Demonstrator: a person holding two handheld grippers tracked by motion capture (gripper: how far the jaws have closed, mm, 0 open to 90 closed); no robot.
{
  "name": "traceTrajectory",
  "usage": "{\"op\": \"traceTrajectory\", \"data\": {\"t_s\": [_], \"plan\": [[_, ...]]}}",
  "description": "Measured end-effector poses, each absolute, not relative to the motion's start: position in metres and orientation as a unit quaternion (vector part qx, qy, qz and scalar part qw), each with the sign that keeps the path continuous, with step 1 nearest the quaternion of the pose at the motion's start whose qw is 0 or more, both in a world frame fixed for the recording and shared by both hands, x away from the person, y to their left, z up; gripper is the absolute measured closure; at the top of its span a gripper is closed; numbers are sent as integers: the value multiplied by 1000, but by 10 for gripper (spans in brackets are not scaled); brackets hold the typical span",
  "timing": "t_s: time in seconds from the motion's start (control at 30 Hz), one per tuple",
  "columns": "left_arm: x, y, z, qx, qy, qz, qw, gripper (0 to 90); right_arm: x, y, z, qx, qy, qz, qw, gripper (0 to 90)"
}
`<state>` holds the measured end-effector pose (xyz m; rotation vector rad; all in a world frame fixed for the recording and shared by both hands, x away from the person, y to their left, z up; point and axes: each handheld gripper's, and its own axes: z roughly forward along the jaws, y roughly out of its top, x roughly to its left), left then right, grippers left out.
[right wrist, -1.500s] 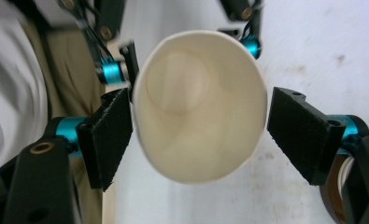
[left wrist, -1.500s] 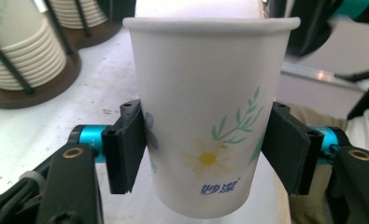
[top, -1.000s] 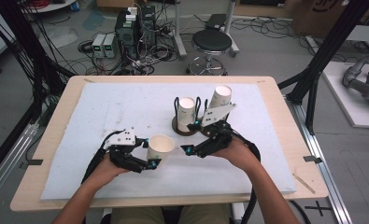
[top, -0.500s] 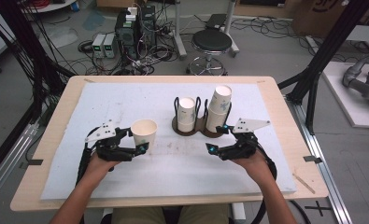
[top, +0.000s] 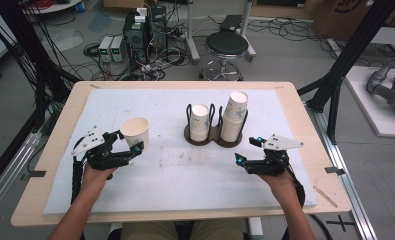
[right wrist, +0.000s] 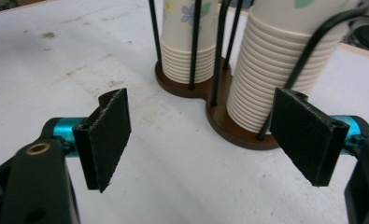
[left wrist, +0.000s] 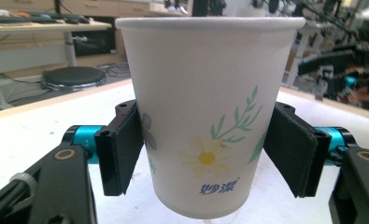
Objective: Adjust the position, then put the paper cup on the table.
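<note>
Paper cup [left wrist: 210, 116] gripped in left tongs [top: 131, 140], farther left; right tongs [top: 248, 149] empty, agape, withdrawn.

High view overhead; gripper views close, sharing table [top: 55, 135].

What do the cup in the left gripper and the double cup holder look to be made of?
Cup: paper, matte white with printed flowers and a rolled rim. Cup holder: its brown base looks like smooth wood, though it might be plastic; its thin black uprights look like painted wire.
</note>
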<state>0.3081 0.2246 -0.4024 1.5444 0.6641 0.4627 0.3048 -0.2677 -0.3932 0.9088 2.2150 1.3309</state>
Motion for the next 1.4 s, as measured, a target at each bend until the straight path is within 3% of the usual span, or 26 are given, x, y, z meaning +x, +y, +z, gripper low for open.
{"op": "traceTrajectory", "data": {"t_s": [0.37, 1.1, 1.4], "plan": [[304, 244, -401, 653, 305, 233, 653, 306, 296, -281, -397, 355, 756, 500, 230, 216], [307, 250, -410, 656, 322, 246, 637, 305, 298, -278, -400, 352, 758, 500, 227, 217], [327, 243, -411, 644, 335, 242, 643, 306, 296, -279, -400, 350, 760, 498, 228, 218]]}}
